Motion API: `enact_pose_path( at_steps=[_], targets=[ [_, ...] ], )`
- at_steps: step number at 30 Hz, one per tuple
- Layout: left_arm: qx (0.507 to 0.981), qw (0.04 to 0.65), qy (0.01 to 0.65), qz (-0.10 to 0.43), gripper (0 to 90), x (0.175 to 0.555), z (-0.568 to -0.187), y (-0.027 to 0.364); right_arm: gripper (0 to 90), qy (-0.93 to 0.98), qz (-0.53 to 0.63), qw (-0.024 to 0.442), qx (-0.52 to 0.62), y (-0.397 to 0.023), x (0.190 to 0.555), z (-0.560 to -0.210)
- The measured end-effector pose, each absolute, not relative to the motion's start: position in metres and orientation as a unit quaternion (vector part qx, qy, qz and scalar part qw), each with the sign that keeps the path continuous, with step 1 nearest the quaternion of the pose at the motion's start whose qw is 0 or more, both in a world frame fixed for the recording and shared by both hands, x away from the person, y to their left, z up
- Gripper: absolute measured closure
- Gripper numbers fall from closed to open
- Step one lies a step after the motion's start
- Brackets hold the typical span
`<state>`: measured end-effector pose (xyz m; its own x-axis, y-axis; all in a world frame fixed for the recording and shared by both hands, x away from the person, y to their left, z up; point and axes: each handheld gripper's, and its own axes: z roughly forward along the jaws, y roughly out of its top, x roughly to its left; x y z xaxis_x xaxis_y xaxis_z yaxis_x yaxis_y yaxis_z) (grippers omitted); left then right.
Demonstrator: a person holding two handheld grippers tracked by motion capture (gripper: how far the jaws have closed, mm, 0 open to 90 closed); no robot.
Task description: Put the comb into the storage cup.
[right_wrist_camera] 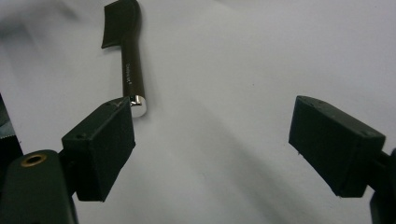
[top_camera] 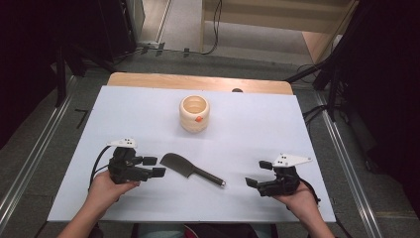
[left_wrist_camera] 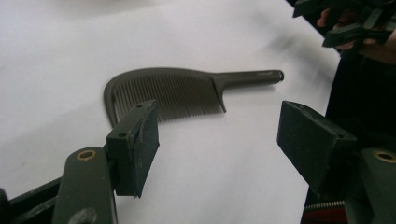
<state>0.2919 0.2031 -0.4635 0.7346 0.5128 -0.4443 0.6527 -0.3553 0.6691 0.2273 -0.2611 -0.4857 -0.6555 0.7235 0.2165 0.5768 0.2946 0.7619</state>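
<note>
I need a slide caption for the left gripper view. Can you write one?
Open left gripper facing a dark comb lying flat on the white table.

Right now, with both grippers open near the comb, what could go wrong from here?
1. The comb lies flat on the white table; closing on it, the left gripper may skid it sideways rather than lift it.
2. The right gripper sits near the handle's end, so both might collide if they reach together.
3. The cup stands behind and could be tipped.
</note>
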Motion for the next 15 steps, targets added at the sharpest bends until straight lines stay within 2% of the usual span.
enact_pose_path(
  at_steps=[15],
  targets=[
    [0.813,0.461,0.352,-0.057,27.7,0.285,-0.464,0.217,12.6,0.794,0.451,0.068,0.401,-0.254,0.23,-0.481]
  ],
)
